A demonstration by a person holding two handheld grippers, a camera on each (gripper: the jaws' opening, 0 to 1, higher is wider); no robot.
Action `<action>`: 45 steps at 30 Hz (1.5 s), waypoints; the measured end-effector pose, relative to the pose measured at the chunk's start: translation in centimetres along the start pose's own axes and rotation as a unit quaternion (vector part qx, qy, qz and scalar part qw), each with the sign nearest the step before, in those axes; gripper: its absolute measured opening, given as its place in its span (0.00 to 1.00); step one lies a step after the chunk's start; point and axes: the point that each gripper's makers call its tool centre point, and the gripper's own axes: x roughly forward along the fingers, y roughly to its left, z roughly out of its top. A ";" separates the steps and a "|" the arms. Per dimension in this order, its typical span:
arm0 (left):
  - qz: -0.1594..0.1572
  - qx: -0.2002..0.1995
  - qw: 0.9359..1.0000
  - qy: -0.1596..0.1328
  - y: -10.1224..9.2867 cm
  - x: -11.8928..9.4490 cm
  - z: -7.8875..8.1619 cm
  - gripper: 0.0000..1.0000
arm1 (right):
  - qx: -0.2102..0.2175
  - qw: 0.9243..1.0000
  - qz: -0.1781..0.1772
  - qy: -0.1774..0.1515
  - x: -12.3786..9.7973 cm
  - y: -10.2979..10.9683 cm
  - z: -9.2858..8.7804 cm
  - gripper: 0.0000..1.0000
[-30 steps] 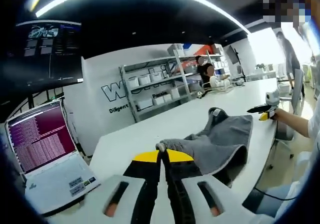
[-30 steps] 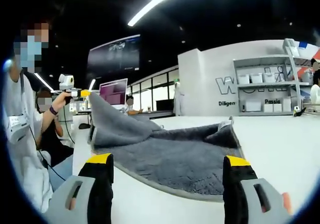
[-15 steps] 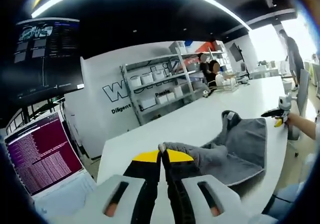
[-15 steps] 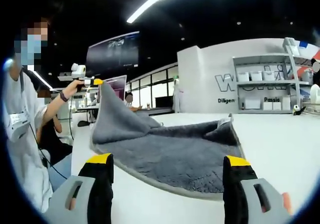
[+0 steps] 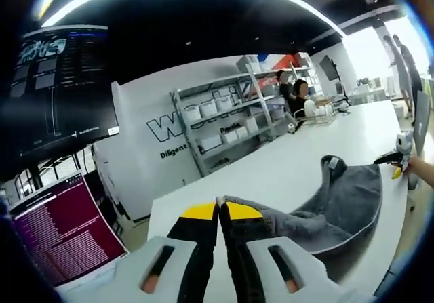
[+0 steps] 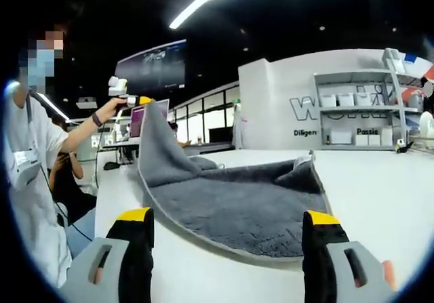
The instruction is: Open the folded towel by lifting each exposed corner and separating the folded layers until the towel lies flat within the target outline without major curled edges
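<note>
Left gripper [image 5: 218,208] clamped tight on one corner of the grey towel [image 5: 339,201], jaws pressed together with the cloth pinched at the yellow tips. From that pinch, towel trailing away toward 3 o'clock in the left gripper view, draping down onto the white table [image 5: 271,171] and ending in a curled-up fold near 2 o'clock. Small at the 3 o'clock edge of that view, the right gripper [image 5: 400,160] in a hand, close to the towel's far rim.

In the right gripper view, right gripper [image 6: 227,232] spread wide with nothing between the jaws, low above the table [image 6: 380,188]. Most of the towel [image 6: 244,205] lying across the tabletop straight ahead, pale edging along the near rim. One corner lifted high at 10 o'clock, held by the left gripper [image 6: 135,101] in a person's raised hand [image 6: 114,106]. Far right corner humped and folded over at about 2 o'clock.

Shelves with white boxes [image 5: 224,123] against the back wall; a laptop screen with purple text [image 5: 61,232] at 8 o'clock in the left gripper view.
</note>
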 end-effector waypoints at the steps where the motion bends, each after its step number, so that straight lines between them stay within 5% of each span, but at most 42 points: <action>1: -0.005 0.003 1.000 -0.001 -0.5 -0.4 -0.1 0.03 | -0.001 1.000 0.000 0.001 0.0 0.0 0.0 0.92; 12: -0.117 -0.048 0.991 0.034 -8.1 -7.6 -4.4 0.03 | -0.002 1.000 -0.003 -0.003 -0.1 0.0 0.1 0.92; 20: -0.200 -0.076 0.973 0.085 -14.1 -11.8 -7.6 0.03 | -0.002 1.000 -0.004 0.000 -0.1 0.1 0.0 0.92; 29: -0.301 -0.118 0.929 0.180 -22.3 -14.5 -14.3 0.03 | 0.000 1.000 -0.007 -0.001 -0.1 0.0 -0.1 0.92; 35: -0.321 -0.148 0.910 0.215 -24.4 -14.4 -17.4 0.03 | 0.001 1.000 -0.007 0.000 -0.1 0.1 -0.1 0.92; 45: -0.326 -0.146 0.901 0.248 -25.5 -14.6 -20.0 0.03 | -0.001 1.000 -0.005 -0.001 0.0 0.2 -0.1 0.92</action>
